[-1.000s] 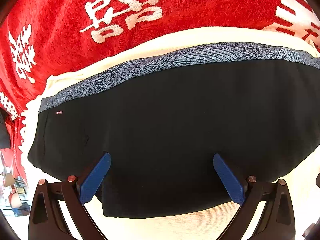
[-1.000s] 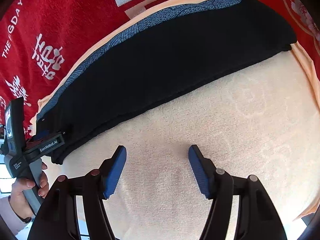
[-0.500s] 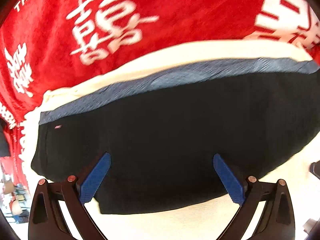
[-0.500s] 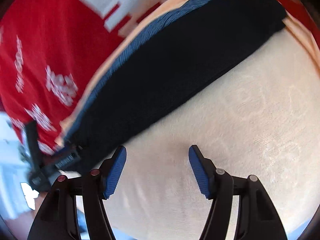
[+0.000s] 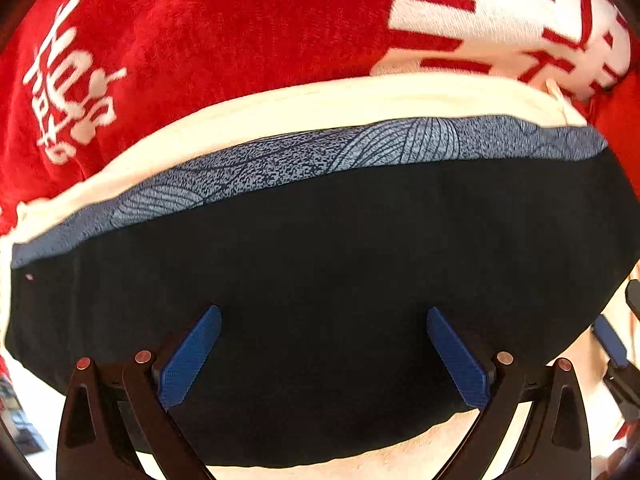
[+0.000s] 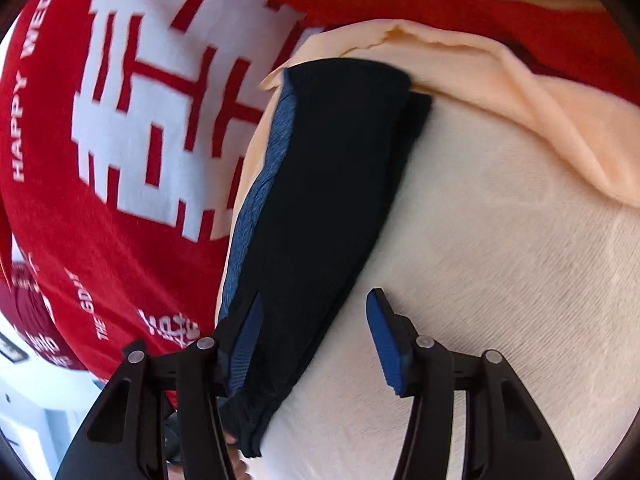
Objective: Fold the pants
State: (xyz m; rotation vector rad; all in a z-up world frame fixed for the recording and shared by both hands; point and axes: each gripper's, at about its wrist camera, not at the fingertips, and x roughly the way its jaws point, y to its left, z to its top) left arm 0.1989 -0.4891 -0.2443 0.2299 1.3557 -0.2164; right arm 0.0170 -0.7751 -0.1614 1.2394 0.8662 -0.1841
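Observation:
The black pants [image 5: 340,260] lie folded into a long band on a cream towel [image 5: 320,100], with a blue-grey patterned waistband [image 5: 320,152] along the far edge. My left gripper [image 5: 324,356] is open, low over the near part of the pants, holding nothing. In the right wrist view the pants [image 6: 328,208] run lengthwise away from me on the cream towel [image 6: 500,260]. My right gripper [image 6: 314,340] is open at the pants' near end, its left finger [image 6: 246,344] over the black fabric and its right finger over the towel.
A red blanket with white lettering [image 5: 200,40] lies under the towel and fills the far side, also in the right wrist view [image 6: 120,120]. The towel's far edge is rumpled [image 6: 540,92]. The other gripper's blue finger shows at the right edge [image 5: 610,340].
The right gripper has swung round from the long side of the pants to one end and now looks along them. The left gripper has shifted right along the pants. Both stayed open.

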